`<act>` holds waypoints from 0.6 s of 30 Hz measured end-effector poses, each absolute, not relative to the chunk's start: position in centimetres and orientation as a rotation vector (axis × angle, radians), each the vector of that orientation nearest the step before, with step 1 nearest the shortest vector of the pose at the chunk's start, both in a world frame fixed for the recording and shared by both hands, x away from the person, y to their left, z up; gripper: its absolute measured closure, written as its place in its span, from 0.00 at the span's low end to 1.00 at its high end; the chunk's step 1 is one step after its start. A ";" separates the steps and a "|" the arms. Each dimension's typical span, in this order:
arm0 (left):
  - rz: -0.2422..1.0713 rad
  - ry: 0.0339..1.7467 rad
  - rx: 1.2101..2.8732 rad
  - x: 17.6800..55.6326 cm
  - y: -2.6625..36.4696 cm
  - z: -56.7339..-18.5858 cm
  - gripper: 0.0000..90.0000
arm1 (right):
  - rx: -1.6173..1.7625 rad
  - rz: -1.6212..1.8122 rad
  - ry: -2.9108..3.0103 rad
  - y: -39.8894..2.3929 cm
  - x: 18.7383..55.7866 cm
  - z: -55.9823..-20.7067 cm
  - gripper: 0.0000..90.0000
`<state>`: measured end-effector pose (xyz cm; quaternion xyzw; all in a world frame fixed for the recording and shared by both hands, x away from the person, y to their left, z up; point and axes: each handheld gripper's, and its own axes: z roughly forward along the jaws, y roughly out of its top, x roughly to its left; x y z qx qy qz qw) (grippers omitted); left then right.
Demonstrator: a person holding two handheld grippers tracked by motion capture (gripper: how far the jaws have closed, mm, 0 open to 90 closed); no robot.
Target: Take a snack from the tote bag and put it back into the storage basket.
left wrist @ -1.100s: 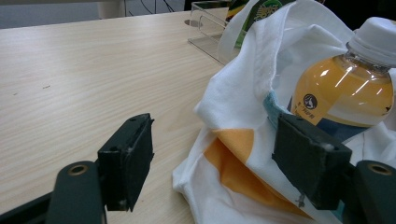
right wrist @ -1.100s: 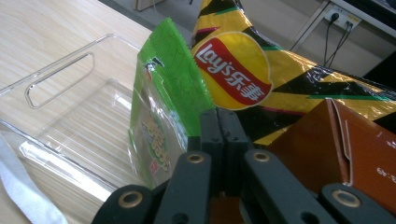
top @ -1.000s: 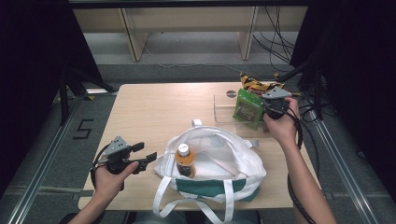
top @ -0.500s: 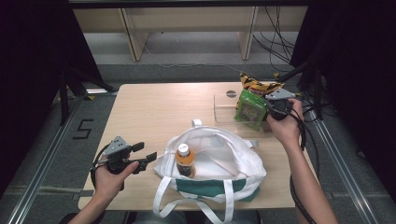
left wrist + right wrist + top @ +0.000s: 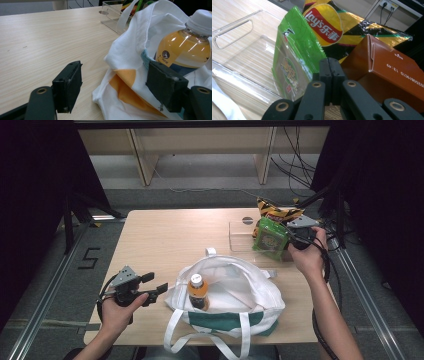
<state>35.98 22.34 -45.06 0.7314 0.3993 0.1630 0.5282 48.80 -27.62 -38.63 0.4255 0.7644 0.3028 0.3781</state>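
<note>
The right gripper (image 5: 289, 239) sits at the far right of the table (image 5: 165, 235), held in the person's right hand (image 5: 306, 256). In the right gripper view its two black jaws are pressed flat together, pinching the edge of a green snack bag (image 5: 294, 60). The high view shows that green snack bag standing upright at the right end of a clear plastic bin (image 5: 240, 236), its face turned toward the person. Whether the bag's lower edge rests on the bin floor or hangs just above it is hard to tell from these angles. Right behind it is a yellow and black chip bag (image 5: 337, 27), and a brown carton (image 5: 387, 72) lies just to the right of the jaws in the right gripper view.

The left gripper (image 5: 159, 287) is held low over the near left part of the table in the person's left hand (image 5: 120, 306). Its jaws stand wide apart with nothing pressed between them. In the left gripper view they frame the rumpled side of a white tote bag (image 5: 130, 75), close to the cloth but not clamping it. The tote bag lies open in the middle of the near edge, with green trim and its handles hanging over the table's edge. An orange drink bottle (image 5: 197, 291) with a white cap stands inside it.
</note>
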 end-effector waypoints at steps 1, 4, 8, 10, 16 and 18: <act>0.387 0.947 1.743 36.0 22.3 -45.1 0.31 | 1.083 0.764 1.970 -27.8 48.8 -38.6 1.00; 0.387 0.949 1.743 36.0 22.3 -45.1 0.31 | 1.100 0.773 1.959 -27.8 48.7 -38.6 1.00; 0.388 0.947 1.744 36.0 22.4 -45.1 0.31 | 1.089 0.775 1.946 -27.8 48.7 -38.6 1.00; 0.387 0.948 1.742 36.0 22.4 -45.1 0.31 | 1.074 0.774 1.957 -27.9 48.8 -38.7 1.00; 0.387 0.950 1.743 36.0 22.3 -45.1 0.31 | 1.088 0.767 1.960 -27.7 48.5 -38.7 0.97; 0.390 0.953 1.747 35.9 22.3 -45.0 0.31 | 1.086 0.778 1.946 -27.7 48.6 -38.8 0.95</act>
